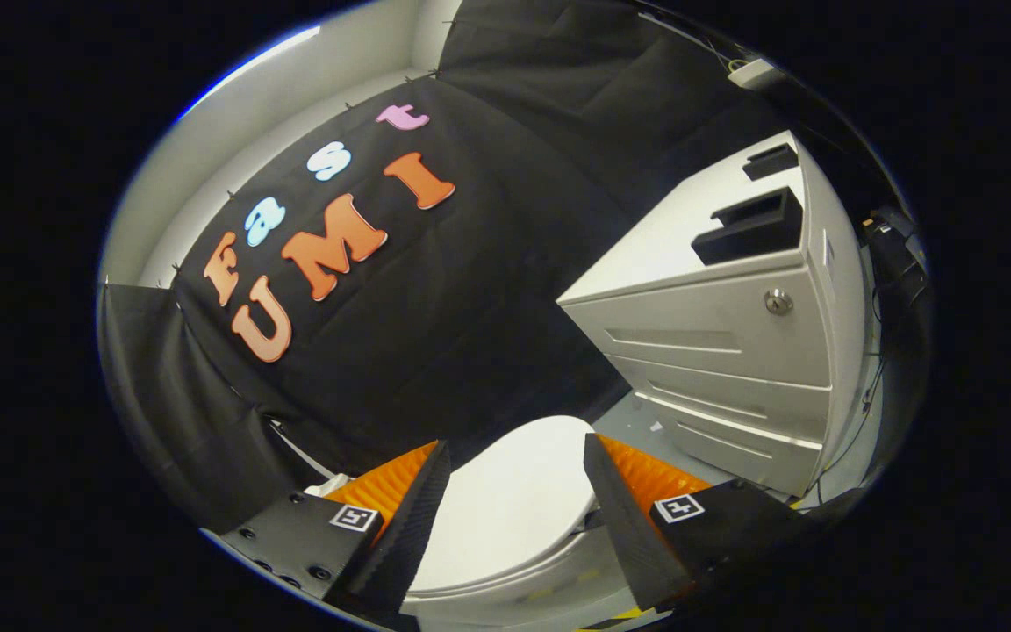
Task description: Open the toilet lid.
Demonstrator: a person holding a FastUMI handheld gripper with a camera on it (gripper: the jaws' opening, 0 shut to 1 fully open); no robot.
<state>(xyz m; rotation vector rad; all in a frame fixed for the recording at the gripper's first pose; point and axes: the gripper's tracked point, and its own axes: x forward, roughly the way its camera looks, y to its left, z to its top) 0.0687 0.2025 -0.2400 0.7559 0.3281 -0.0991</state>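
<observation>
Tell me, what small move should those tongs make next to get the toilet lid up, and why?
Probably ease forward and down toward the front edge of the smooth white plastic toilet lid. The tongs stand open with the lid lying flat and closed in the gap between the fingers, and nothing shows them touching it. The pale grey drawer cabinet stands off to the side, out of the way.

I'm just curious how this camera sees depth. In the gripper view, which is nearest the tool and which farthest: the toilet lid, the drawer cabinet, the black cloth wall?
The tool is open, holding nothing.
1. Toilet lid: nearest, closed, between and just ahead of the fingers.
2. Drawer cabinet: farther, off to the right beyond the toilet.
3. Black cloth wall: farthest, behind both.
</observation>
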